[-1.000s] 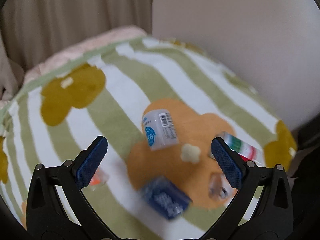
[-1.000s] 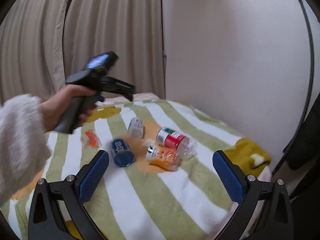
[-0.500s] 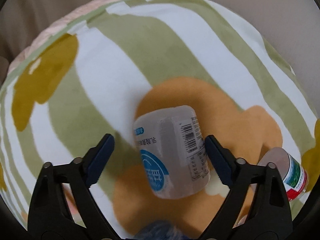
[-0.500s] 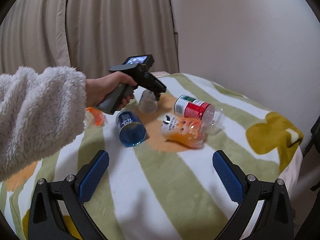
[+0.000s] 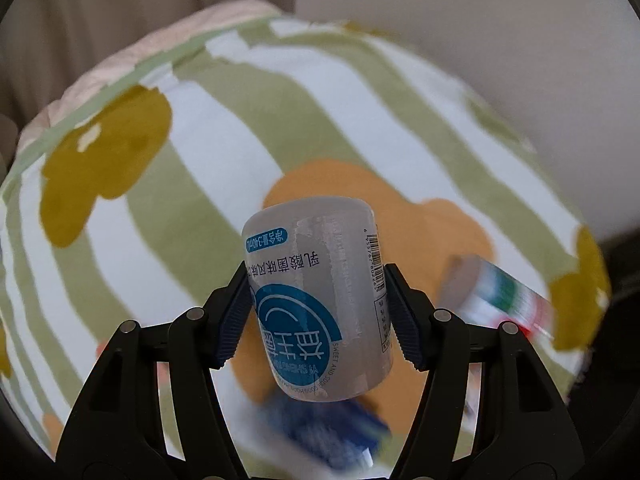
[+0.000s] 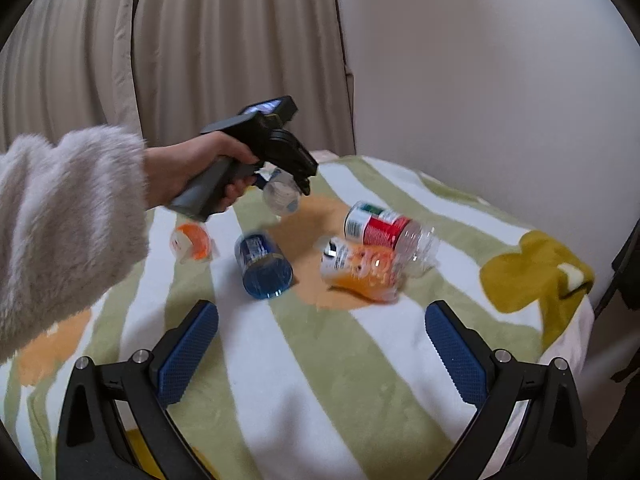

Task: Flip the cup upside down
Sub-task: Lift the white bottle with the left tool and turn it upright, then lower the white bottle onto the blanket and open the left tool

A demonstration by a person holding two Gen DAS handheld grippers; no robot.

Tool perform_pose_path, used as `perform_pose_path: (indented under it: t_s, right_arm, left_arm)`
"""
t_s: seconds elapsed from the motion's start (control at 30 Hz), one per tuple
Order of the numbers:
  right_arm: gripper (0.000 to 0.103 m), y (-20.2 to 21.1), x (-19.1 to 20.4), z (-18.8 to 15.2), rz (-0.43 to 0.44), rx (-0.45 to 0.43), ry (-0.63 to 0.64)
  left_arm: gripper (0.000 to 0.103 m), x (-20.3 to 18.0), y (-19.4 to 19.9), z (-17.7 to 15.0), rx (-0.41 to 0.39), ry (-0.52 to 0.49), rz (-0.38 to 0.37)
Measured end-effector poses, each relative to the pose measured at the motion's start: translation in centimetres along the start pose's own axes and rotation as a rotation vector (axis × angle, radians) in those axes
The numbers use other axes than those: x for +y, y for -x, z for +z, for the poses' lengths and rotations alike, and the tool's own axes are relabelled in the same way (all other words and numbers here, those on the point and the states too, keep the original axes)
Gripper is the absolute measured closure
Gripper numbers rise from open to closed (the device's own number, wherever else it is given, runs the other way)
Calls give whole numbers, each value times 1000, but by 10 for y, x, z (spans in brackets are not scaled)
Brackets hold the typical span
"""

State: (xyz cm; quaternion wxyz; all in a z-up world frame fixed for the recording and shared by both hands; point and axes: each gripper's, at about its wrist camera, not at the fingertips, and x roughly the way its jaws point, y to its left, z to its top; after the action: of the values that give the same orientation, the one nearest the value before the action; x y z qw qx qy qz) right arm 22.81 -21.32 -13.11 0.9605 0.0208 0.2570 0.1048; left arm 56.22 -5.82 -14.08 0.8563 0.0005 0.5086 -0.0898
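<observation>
Left tongs (image 5: 318, 320) are clamped on the white cup (image 5: 320, 296), holding it up off the striped blanket (image 6: 320, 360). Right tongs (image 6: 320, 352) hang wide open with nothing in them, back from the other cups.

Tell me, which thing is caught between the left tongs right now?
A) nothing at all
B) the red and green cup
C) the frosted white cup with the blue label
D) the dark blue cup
C: in the left wrist view the left tongs press both pads against the frosted white cup, lifted above the blanket.
</observation>
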Motion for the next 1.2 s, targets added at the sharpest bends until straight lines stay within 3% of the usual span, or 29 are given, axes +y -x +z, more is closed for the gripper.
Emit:
perform_pose_path:
  t_s: [0.17, 0.27, 0.43, 0.6, 0.8, 0.97, 1.03, 1.07, 1.1, 1.2]
  right_arm:
    - [0, 42, 3, 19, -3, -56, 9]
    - [0, 62, 5, 23, 2, -70, 9]
    - [0, 87, 10, 18, 7, -64, 1]
    - [0, 102, 16, 12, 14, -55, -1]
    - [0, 114, 18, 11, 10, -58, 7]
    - [0, 117, 17, 11, 2, -58, 9]
    - [0, 119, 17, 10, 0, -57, 12]
    - [0, 119, 17, 10, 0, -56, 13]
    - [0, 119, 17, 10, 1, -56, 12]
    - [0, 119, 17, 10, 1, -58, 11]
  left_arm:
    - [43, -12, 76, -65, -23, -53, -44]
    - [43, -21, 99, -116, -1, -96, -44]
    - [43, -36, 99, -193, 78, -138, -33]
    - [43, -36, 79, -238, 155, -104, -40]
    - [43, -27, 46, -268, 259, -28, -65]
    - [39, -19, 36, -273, 265, 11, -64]
    - [28, -15, 36, -273, 254, 33, -66]
    - [14, -12, 38, -272, 245, 42, -58]
    - [5, -9, 40, -272, 234, 46, -54]
    - [5, -4, 51, -271, 191, 49, -44]
